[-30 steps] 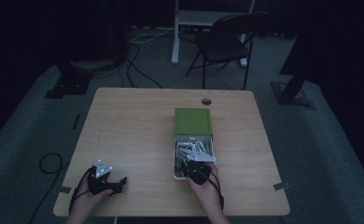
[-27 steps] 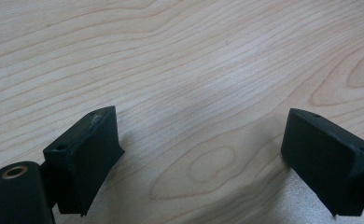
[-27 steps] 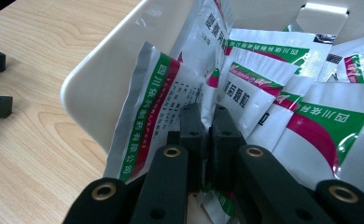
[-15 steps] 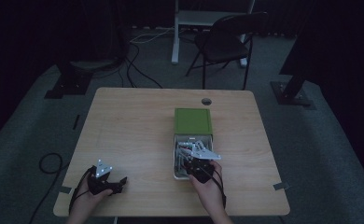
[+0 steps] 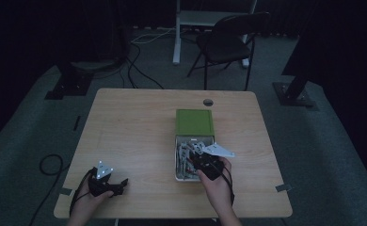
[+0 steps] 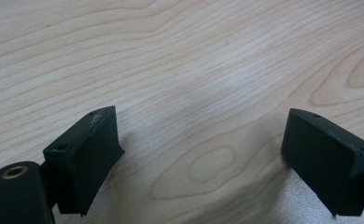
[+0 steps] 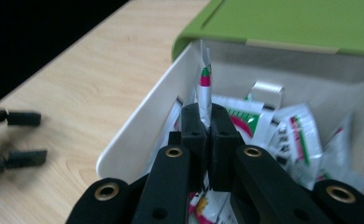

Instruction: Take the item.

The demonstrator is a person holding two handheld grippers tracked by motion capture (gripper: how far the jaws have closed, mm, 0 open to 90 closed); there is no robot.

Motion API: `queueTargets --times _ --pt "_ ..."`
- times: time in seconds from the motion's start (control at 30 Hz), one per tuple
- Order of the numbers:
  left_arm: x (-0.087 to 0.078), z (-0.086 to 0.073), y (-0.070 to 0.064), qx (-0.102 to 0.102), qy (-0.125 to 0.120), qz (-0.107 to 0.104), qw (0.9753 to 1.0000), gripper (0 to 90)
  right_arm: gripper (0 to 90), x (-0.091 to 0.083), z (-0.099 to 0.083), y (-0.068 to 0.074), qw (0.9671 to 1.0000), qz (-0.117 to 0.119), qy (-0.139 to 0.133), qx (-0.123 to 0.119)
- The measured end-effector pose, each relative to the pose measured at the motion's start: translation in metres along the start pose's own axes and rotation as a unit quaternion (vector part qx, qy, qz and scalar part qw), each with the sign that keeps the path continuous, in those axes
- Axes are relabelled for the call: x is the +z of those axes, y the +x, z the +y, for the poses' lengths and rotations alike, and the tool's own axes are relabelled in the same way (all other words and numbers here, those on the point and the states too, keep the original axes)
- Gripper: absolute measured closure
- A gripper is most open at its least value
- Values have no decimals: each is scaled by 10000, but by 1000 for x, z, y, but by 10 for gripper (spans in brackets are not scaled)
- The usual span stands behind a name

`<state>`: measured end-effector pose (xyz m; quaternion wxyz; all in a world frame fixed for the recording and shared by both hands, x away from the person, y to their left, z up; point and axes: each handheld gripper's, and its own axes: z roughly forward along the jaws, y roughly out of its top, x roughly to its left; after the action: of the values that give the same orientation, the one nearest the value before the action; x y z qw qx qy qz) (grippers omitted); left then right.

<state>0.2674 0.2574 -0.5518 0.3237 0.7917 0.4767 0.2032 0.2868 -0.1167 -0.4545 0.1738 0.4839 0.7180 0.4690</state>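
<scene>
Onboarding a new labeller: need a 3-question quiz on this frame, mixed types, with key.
1. True or false: the right gripper is shut on a sachet.
2. The left gripper is: A) open over bare table, B) shut on a sachet, C) inside the box.
3. Fill in: the white box of sachets has a ____ lid at its far end.

Key: 1 true; the jaws pinch a thin red, green and white sachet edge-on above the box. 2 A; its jaws stand wide apart with only wood grain between them. 3 green.
</scene>
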Motion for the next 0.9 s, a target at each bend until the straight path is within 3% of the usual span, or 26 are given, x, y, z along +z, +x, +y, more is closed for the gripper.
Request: queueTargets --times 0.3,0.9 --pt "0 0 0 -5 -3 0 10000 122 872 -22 19 -11 9994 18 -330 125" --pt "0 0 0 -16 3 16 10000 121 871 -63 33 -53 9946 -356 -864 450"
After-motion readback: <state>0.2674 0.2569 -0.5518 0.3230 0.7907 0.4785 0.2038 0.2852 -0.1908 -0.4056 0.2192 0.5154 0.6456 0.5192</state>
